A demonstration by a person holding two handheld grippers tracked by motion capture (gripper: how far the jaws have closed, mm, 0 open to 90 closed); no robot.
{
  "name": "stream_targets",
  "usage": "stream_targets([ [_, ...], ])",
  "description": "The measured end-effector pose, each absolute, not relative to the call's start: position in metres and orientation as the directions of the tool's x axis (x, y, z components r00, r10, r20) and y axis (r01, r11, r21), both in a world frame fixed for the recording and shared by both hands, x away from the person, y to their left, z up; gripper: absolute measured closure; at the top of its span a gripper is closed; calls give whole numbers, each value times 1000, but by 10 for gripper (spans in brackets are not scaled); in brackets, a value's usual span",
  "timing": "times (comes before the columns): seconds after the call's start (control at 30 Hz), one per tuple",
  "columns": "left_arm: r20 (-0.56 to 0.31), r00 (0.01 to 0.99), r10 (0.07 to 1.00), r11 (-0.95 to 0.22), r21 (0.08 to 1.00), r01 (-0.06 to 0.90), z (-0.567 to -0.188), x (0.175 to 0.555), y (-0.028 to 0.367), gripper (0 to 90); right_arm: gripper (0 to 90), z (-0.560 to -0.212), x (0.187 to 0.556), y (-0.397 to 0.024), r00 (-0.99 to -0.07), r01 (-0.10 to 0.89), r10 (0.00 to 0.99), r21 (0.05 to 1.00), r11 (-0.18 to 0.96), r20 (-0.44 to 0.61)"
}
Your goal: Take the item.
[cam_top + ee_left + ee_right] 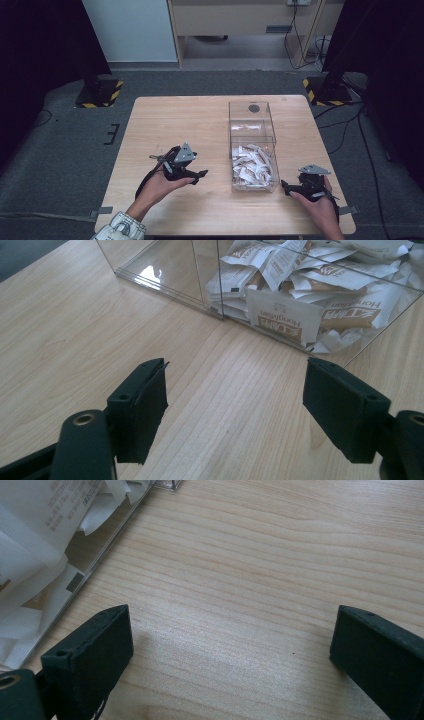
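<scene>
A clear plastic box point(253, 145) with two compartments stands on the wooden table point(165, 125). Its near compartment holds several white and tan sachets point(251, 166); the far one looks nearly bare. My left gripper point(199, 176) hovers left of the box, held in a hand and pointing toward it. In the left gripper view it point(235, 405) is open over bare wood, facing the sachets point(300, 315) behind the clear wall. My right gripper point(285, 186) rests low at the box's near right corner. In its own view it point(230, 650) stands wide open over the table, the box wall point(107, 545) to its left.
Grey carpet surrounds the table. Two dark stand bases with yellow-black striped tape point(100, 92) point(325, 90) sit beyond the far corners. Cables point(350, 120) trail on the floor at right. Bare wood lies across the table's left half.
</scene>
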State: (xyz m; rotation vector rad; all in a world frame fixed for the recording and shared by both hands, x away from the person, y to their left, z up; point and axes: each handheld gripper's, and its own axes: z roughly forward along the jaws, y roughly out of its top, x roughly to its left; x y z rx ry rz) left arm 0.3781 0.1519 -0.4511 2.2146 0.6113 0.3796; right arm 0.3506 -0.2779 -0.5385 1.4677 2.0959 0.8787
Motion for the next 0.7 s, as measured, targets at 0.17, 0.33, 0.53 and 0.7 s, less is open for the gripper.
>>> stream_targets([
  [0.17, 73, 846, 528, -575, 764, 293, -447, 378, 147, 273, 38, -538, 351, -278, -346, 664, 938, 709, 238, 9],
  [0.33, 76, 849, 523, -581, 761, 290, -448, 380, 145, 301, 38, -538, 351, -278, -346, 663, 938, 709, 239, 8],
  [0.53, 77, 853, 515, -583, 762, 284, -446, 380, 142, 332, 38, -538, 351, -278, -346, 664, 938, 709, 238, 9],
  [0.7, 73, 853, 516, -577, 766, 283, -444, 381, 140, 350, 38, -538, 351, -278, -346, 664, 938, 709, 238, 9],
])
